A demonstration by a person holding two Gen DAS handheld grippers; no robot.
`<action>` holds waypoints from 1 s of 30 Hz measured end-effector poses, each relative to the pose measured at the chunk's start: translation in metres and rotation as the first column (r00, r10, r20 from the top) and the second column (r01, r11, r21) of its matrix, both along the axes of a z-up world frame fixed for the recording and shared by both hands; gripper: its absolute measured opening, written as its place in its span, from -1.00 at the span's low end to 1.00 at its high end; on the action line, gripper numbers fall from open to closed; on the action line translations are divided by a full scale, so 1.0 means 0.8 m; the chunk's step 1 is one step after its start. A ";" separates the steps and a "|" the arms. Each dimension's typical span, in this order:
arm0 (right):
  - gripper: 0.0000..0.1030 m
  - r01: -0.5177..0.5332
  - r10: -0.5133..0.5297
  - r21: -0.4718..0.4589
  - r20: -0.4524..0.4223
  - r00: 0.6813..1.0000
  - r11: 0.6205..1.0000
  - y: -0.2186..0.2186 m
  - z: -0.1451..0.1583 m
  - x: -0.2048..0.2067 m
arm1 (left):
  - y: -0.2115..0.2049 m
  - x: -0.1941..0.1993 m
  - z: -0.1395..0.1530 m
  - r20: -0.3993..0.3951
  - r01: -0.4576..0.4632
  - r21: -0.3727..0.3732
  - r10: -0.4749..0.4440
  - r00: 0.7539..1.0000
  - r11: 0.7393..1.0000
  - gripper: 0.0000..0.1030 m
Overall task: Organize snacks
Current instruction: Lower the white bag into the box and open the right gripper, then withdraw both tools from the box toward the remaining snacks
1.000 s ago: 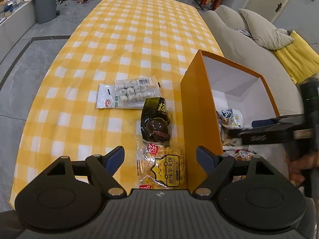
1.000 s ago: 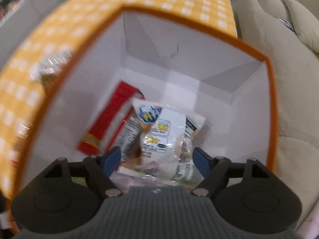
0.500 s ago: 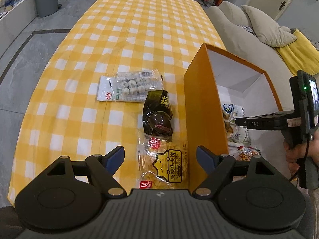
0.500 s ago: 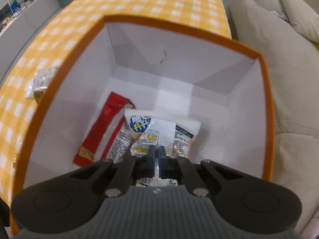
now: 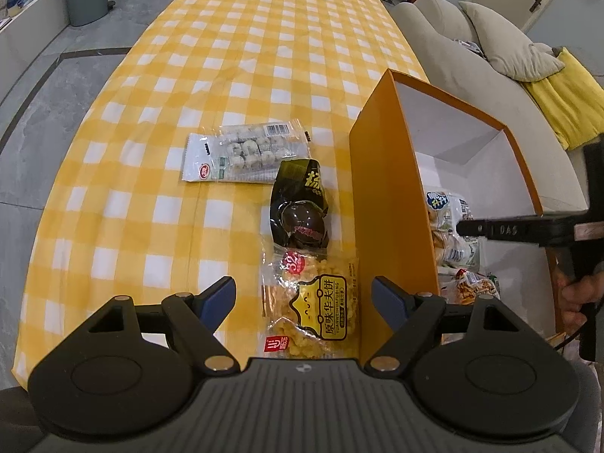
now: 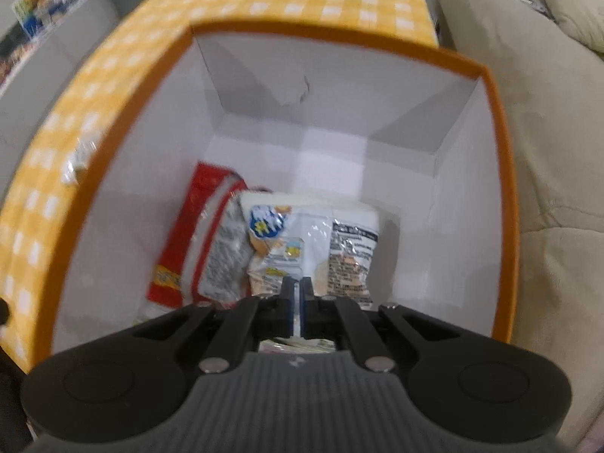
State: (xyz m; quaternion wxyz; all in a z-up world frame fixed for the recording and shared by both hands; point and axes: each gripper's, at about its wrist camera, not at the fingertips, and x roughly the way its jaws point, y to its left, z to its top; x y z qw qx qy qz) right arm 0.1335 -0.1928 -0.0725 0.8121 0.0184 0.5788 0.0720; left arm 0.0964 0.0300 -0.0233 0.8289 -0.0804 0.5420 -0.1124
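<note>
Left gripper (image 5: 304, 296) is hovering with fingers spread wide and nothing between them, right above the yellow waffle-cookie pack (image 5: 315, 311) lying beside the orange box (image 5: 390, 204); beyond it, the dark chocolate pack (image 5: 300, 209) and clear rice-ball pack (image 5: 245, 153) are waiting on the checkered tablecloth (image 5: 151, 173). Right gripper (image 6: 297, 302) is poised over the box, fingers pressed together, empty, above a white snack bag (image 6: 313, 249) and red packet (image 6: 192, 234) lying inside

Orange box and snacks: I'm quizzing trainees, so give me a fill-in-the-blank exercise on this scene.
1. The orange box is ____ inside.
2. ____ snack packets lie on the tablecloth outside the box.
3. The right gripper is ____.
4. The left gripper hangs open above the ____ waffle packet.

Answers: white; three; shut; yellow
</note>
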 end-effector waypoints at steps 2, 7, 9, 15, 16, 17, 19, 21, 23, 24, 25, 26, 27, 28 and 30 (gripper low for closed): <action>-0.99 -0.004 0.003 0.043 0.015 1.000 0.999 0.001 0.004 0.000 | -0.001 0.000 -0.001 -0.004 0.000 0.001 0.000 1.000 1.000 0.85; -0.97 -0.049 0.050 0.009 -0.075 0.996 0.999 0.023 -0.020 0.008 | -0.002 0.000 -0.005 -0.016 0.007 -0.011 -0.007 1.000 1.000 0.85; -0.97 -0.026 0.028 0.028 -0.099 0.995 0.999 0.022 -0.030 0.010 | -0.003 0.000 -0.006 -0.017 0.012 -0.005 -0.012 1.000 1.000 0.85; -0.99 -0.014 0.020 0.058 -0.091 0.996 0.998 0.018 -0.029 0.006 | -0.002 0.001 -0.009 -0.027 0.007 0.001 -0.007 1.000 1.000 0.85; -0.98 -0.009 0.014 0.065 -0.071 0.997 0.998 0.017 -0.021 0.004 | -0.002 0.002 -0.009 -0.027 0.007 0.002 -0.007 1.000 1.000 0.85; -0.98 -0.006 0.009 0.080 -0.044 0.999 0.997 0.014 -0.013 0.005 | -0.002 0.002 -0.009 -0.027 0.008 0.004 -0.008 1.000 1.000 0.85; -0.97 0.016 -0.018 0.098 0.023 1.000 0.995 0.009 0.003 0.009 | -0.003 0.002 -0.010 -0.029 0.008 0.008 -0.008 1.000 1.000 0.85; -0.97 0.039 -0.041 0.042 0.047 0.998 0.998 0.007 0.005 0.018 | -0.003 0.002 -0.011 -0.033 0.007 0.010 -0.007 0.999 1.000 0.85; -0.97 0.036 -0.036 -0.004 0.033 0.999 0.999 0.008 -0.002 0.026 | -0.004 0.002 -0.012 -0.035 0.010 0.012 -0.009 0.999 1.000 0.85; -0.97 0.030 -0.030 0.001 0.020 0.999 1.000 0.008 -0.009 0.030 | -0.004 0.002 -0.012 -0.035 0.011 0.015 -0.010 0.999 1.000 0.85; -0.98 0.029 -0.029 0.003 0.007 1.000 1.000 0.008 -0.016 0.032 | -0.004 0.003 -0.013 -0.034 0.011 0.016 -0.011 0.999 1.000 0.85; -1.00 0.031 -0.031 -0.005 -0.001 1.000 1.000 0.007 -0.024 0.033 | -0.004 0.003 -0.013 -0.035 0.012 0.018 -0.012 0.999 1.000 0.85; -1.00 0.029 -0.029 -0.007 0.004 1.000 1.000 0.007 -0.028 0.033 | -0.003 0.004 -0.014 -0.036 0.012 0.019 -0.012 0.999 1.000 0.85; -1.00 0.027 -0.027 -0.002 0.012 1.000 1.000 0.007 -0.029 0.033 | -0.003 0.004 -0.014 -0.037 0.011 0.021 -0.010 0.999 1.000 0.85; -1.00 0.028 -0.028 0.012 0.007 1.000 1.000 0.007 -0.030 0.032 | -0.003 0.005 -0.015 -0.038 0.008 0.031 -0.007 0.999 0.999 0.85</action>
